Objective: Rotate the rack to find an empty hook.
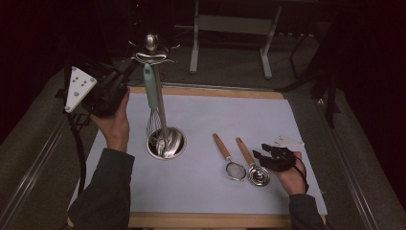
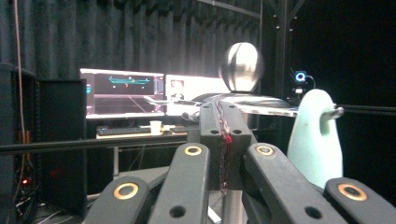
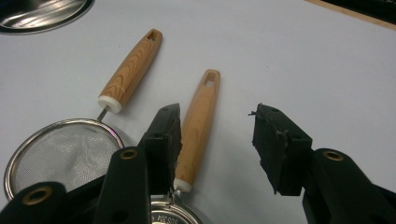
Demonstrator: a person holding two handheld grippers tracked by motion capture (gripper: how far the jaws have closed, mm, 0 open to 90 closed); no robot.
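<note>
A steel utensil stand rises from its round base (image 1: 178, 143), topped by a ball (image 1: 151, 42) over a hook plate (image 1: 151, 57). From it hangs a whisk with a teal handle (image 1: 151, 87) (image 2: 314, 140). My left gripper (image 1: 128, 68) (image 2: 219, 119) is raised and shut, its tips right at the plate's edge beside the handle. On the mat lie a small mesh strainer (image 1: 235, 170) (image 3: 58, 154) and a small steel ladle (image 1: 258, 176), both wooden-handled. My right gripper (image 1: 261, 150) (image 3: 215, 125) is open low over the ladle's handle (image 3: 198, 123), which lies close to one jaw.
A white mat (image 1: 239, 115) covers a wood-edged table (image 1: 210, 219). Grey metal frame legs (image 1: 194, 43) stand behind the table. Lit monitors (image 2: 122, 92) glow far off in the left gripper view. The stand's base (image 3: 42, 14) is near the strainer handle (image 3: 130, 70).
</note>
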